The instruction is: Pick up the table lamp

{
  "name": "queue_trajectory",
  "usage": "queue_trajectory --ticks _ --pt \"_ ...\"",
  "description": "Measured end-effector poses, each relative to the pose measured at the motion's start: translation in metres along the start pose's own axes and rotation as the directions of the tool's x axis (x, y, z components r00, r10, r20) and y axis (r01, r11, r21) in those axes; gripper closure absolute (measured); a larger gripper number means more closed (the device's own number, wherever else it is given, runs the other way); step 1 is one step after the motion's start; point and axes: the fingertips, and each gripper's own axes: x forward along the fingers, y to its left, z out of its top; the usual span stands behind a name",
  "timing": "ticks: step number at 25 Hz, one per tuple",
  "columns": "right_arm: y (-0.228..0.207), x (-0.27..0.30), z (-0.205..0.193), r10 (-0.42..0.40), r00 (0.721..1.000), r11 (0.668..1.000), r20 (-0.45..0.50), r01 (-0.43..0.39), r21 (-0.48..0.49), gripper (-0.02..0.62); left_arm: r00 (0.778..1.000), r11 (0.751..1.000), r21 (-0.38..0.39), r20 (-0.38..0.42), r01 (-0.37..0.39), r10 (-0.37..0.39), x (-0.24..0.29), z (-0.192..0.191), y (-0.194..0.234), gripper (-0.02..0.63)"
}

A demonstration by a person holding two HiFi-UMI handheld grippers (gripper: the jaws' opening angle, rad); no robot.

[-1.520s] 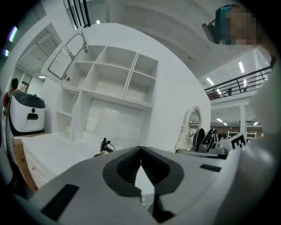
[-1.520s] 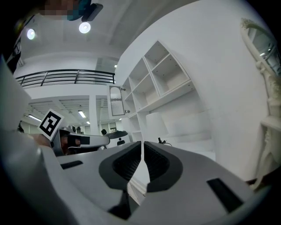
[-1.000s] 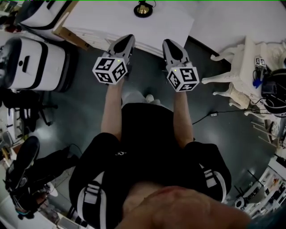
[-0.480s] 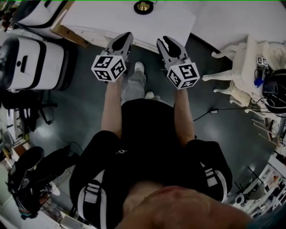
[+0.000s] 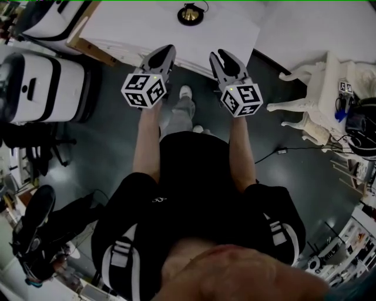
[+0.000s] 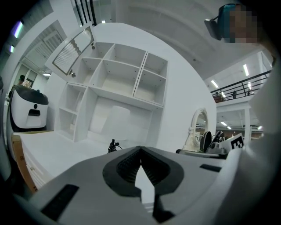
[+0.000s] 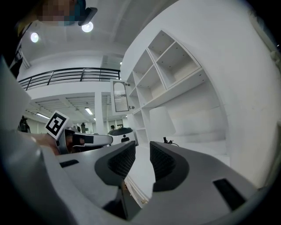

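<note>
The fingers of my left gripper (image 6: 140, 148) are pressed together tip to tip with nothing between them. Those of my right gripper (image 7: 142, 146) stand apart: they have just been opening, and the gap holds only air.

As for the task, I judge that hardly any of it is done. The table lamp (image 5: 190, 14) stands untouched on the white desk (image 5: 153, 29), well back from the desk's near edge. Both my grippers hang side by side at that near edge, well apart from the lamp. The head view shows the lamp from above as a dark ring with a brass middle. From my gripper views its pale shade blends into the desk's white back wall (easy to lose there).

I reckon everything that matters is left to do: reaching in across the desk, getting fingers round the lamp, closing on it and lifting it off the desk. My left fingers would have to open first if they are to help.

The count:
- One table lamp.
- One white desk.
- One shelf unit (image 6: 116, 70), rising at the back of the desk.
- One black cord (image 6: 113, 145), bunched on the desk just beside the lamp's foot.
- Two grippers, one shut and empty, one parted and empty.
</note>
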Motion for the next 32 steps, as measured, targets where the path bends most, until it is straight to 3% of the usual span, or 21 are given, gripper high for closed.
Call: queue_trajectory --ticks 6,16,26,32 --pt "-0.009 0.034 -0.031 -0.013 0.997 0.999 -0.074 0.016 0.036 0.483 0.999 0.999 -0.031 -0.037 -0.038 0.037 0.008 -0.013 0.033 0.597" --pt "-0.048 0.083 -0.077 -0.036 0.985 0.995 -0.169 0.05 0.081 0.471 0.992 0.995 -0.089 -0.117 -0.046 0.036 0.051 -0.042 0.068 0.597" --pt "-0.078 0.138 -0.105 -0.07 0.987 0.997 -0.142 0.076 0.035 0.468 0.99 0.993 -0.097 -0.133 -0.062 0.049 0.073 -0.048 0.107 0.597" --pt "-0.089 0.179 -0.115 -0.049 0.992 0.995 -0.115 0.059 0.079 0.453 0.987 0.994 -0.094 -0.156 -0.064 0.049 0.077 -0.056 0.132 0.597"
